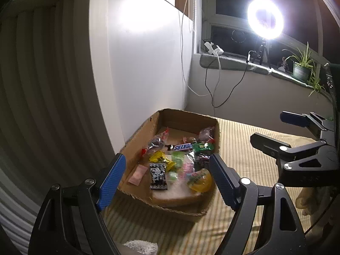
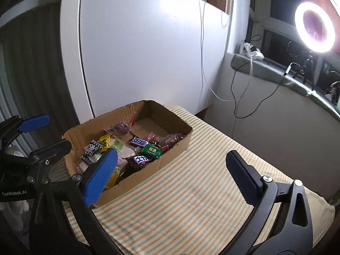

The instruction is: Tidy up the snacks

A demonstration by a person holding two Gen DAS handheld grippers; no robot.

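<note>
Lying crosswise in box (image 1: pixel 148 127): Snickers bar (image 1: pixel 182 147)

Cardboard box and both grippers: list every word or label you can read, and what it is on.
"SNICKERS": brown candy bar in the cardboard box, partly cut off.
"GenRobot.AI": side of the left gripper, faint, in the right wrist view.
Green packet: print too small to read.
Black-and-white packet: pattern only, not readable.
Yellow jelly cup: lid print blurred.
</note>
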